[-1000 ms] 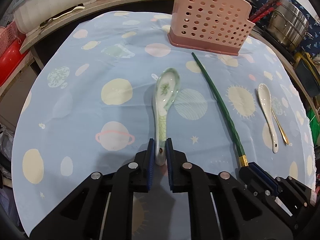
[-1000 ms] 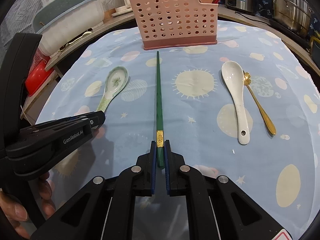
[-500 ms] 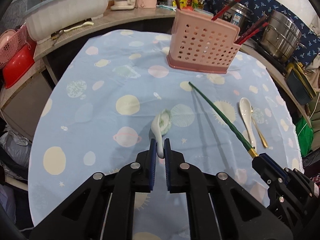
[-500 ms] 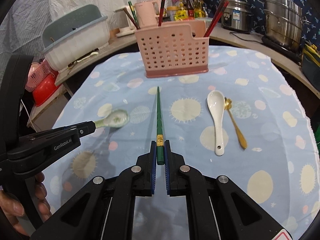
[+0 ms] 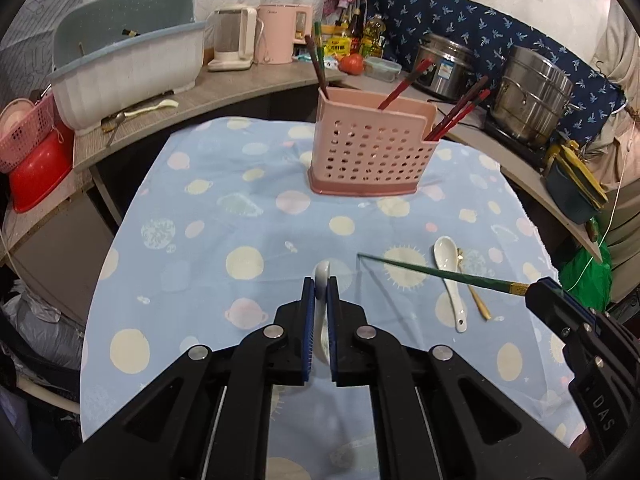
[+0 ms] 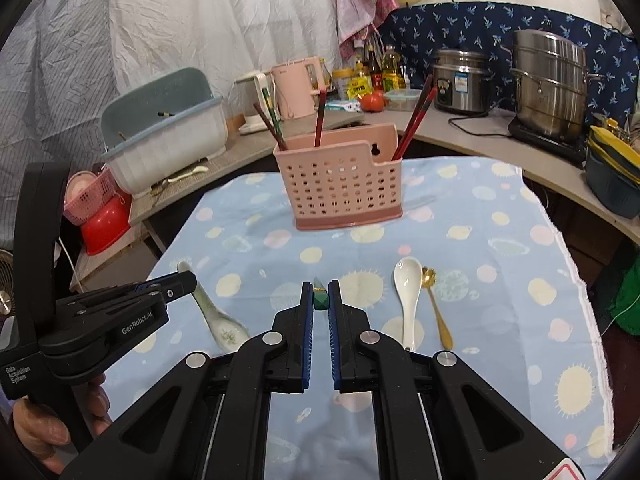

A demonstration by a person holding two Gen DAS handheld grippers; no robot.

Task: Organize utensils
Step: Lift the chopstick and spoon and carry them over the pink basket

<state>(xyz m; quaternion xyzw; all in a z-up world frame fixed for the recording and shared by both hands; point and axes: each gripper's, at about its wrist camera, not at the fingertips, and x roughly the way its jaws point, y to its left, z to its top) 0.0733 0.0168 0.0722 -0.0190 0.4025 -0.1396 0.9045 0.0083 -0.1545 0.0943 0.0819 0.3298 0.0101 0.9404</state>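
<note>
My left gripper (image 5: 319,294) is shut on the handle of a green-patterned ceramic spoon (image 5: 321,276), held above the blue tablecloth (image 5: 248,232). In the right wrist view the left gripper (image 6: 182,280) holds that spoon (image 6: 218,316) tilted, bowl hanging toward me. My right gripper (image 6: 320,298) is shut on the thick end of a green chopstick (image 6: 320,301), seen end-on. From the left wrist view, the chopstick (image 5: 432,274) juts left out of the right gripper (image 5: 538,288). A pink perforated holder (image 6: 340,188) with several chopsticks stands at the far end of the table.
A white spoon (image 6: 408,292) and a gold spoon (image 6: 436,308) lie side by side on the cloth at right. Behind the table a counter carries a grey tub (image 6: 168,140), a pink kettle (image 6: 298,88) and steel pots (image 6: 550,80). A hand (image 6: 40,436) grips the left tool.
Both grippers have risen, lifting the green spoon and the green chopstick off the cloth. The table now looks farther away and more of the counter shows.
</note>
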